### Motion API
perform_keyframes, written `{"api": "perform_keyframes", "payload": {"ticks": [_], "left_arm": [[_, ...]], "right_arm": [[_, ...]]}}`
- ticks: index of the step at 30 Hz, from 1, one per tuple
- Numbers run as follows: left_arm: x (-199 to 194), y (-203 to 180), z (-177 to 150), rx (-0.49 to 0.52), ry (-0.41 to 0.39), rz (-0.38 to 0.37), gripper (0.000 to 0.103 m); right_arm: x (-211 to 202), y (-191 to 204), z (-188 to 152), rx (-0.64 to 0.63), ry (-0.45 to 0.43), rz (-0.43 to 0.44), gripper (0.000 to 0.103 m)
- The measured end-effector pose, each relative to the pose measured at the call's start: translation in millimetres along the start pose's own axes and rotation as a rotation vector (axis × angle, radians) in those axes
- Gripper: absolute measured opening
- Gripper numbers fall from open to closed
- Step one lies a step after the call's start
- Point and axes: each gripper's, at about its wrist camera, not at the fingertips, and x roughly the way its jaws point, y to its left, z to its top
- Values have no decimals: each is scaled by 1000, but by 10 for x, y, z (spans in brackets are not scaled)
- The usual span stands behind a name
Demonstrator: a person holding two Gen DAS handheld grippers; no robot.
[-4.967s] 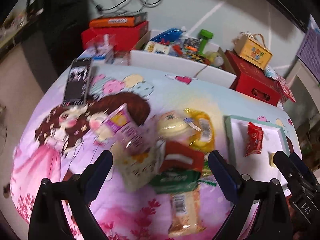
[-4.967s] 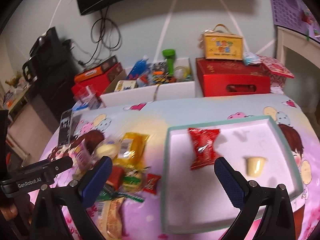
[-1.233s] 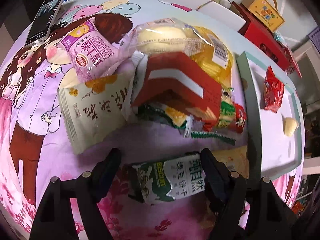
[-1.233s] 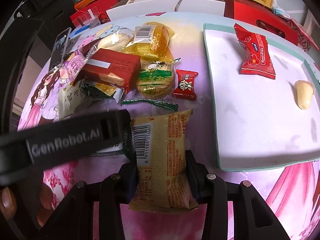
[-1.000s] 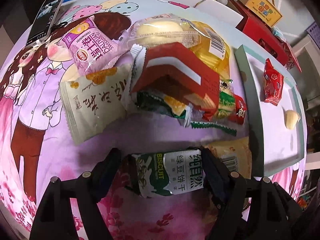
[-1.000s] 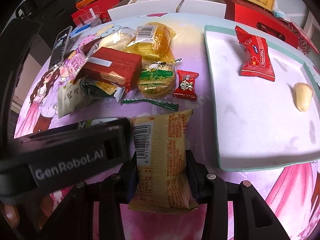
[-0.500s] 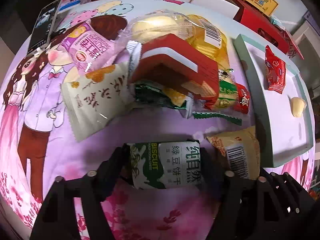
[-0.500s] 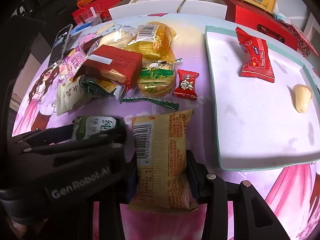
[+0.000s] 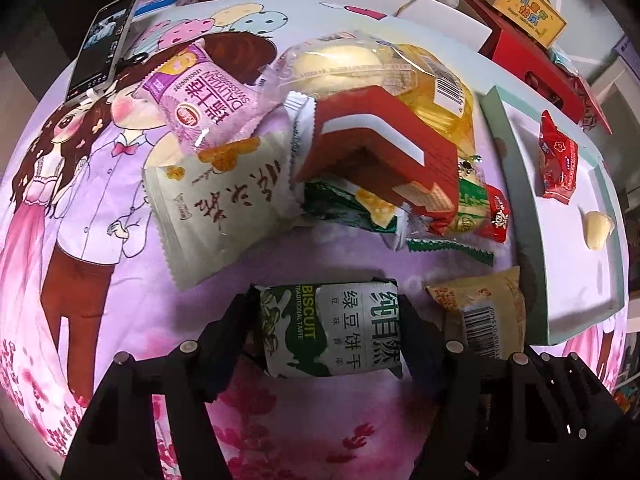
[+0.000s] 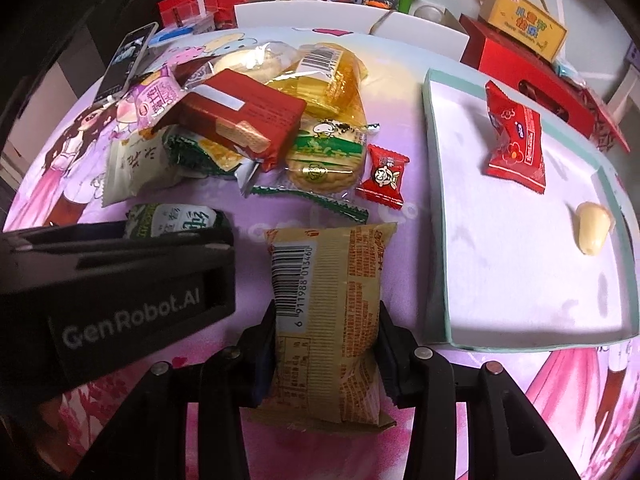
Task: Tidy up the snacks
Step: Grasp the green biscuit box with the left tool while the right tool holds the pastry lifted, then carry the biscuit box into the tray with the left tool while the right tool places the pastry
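My left tool [image 9: 326,330] is clamped on the green biscuit pack [image 9: 330,330]. The pack's long axis runs crosswise, from 9 to 3 o'clock, so each finger bears on one short end. My right tool [image 10: 326,344] is clamped on the tan snack pack [image 10: 326,320]. This pack's long axis runs from 6 to 12 o'clock, straight out along the fingers, which bear on its long sides near the 6 o'clock end.

Both packs are at the near edge of the surface [image 10: 400,216]. I cannot tell whether they are lifted clear of the printed cloth.

In the right wrist view, the left tool's body fills the 9 o'clock side, just beside the tan snack pack.

Outward from the right tool:
- At 12 o'clock: a green strip wrapper [image 10: 312,196], then the small red candy [image 10: 384,174].
- At 11 o'clock: the heap of unsorted snacks, topped by the red wafer box [image 10: 240,114].
- At 2 o'clock: the white tray [image 10: 436,216], holding a red packet [image 10: 516,138] and a pale candy [image 10: 592,228].

Controlling relation: the tray lies to the right of both tools, and the right tool is nearer to it. I judge that the right tool should deliver first, toward 2 o'clock. The left tool must cross the right tool's path to reach the tray, so it should wait.
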Motion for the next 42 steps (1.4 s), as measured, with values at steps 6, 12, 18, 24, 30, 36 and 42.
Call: {"api": "perform_keyframes", "payload": {"ticks": [6, 12, 18, 24, 30, 36, 42], "left_arm": [[-67, 103, 36, -8, -24, 6, 72], [-247, 139, 47, -14, -56, 8, 72], [-505, 174, 50, -18, -102, 6, 72], [-803, 214, 54, -33, -171, 2, 72], [-984, 215, 71, -39, -219, -3, 72], [-890, 12, 85, -5, -242, -21, 71], [-826, -377, 116, 99, -220, -53, 71]], "right_arm": [[-18, 167, 0, -39, -13, -25, 42], [-109, 206, -25, -38, -18, -17, 40], [-331, 137, -11, -1, -67, 12, 39], [-531, 26, 16, 36, -112, 37, 39], [-582, -217, 63, 95, -129, 45, 39], [-655, -660, 114, 223, -157, 21, 39], [-686, -1246, 102, 370, -157, -27, 39]]}}
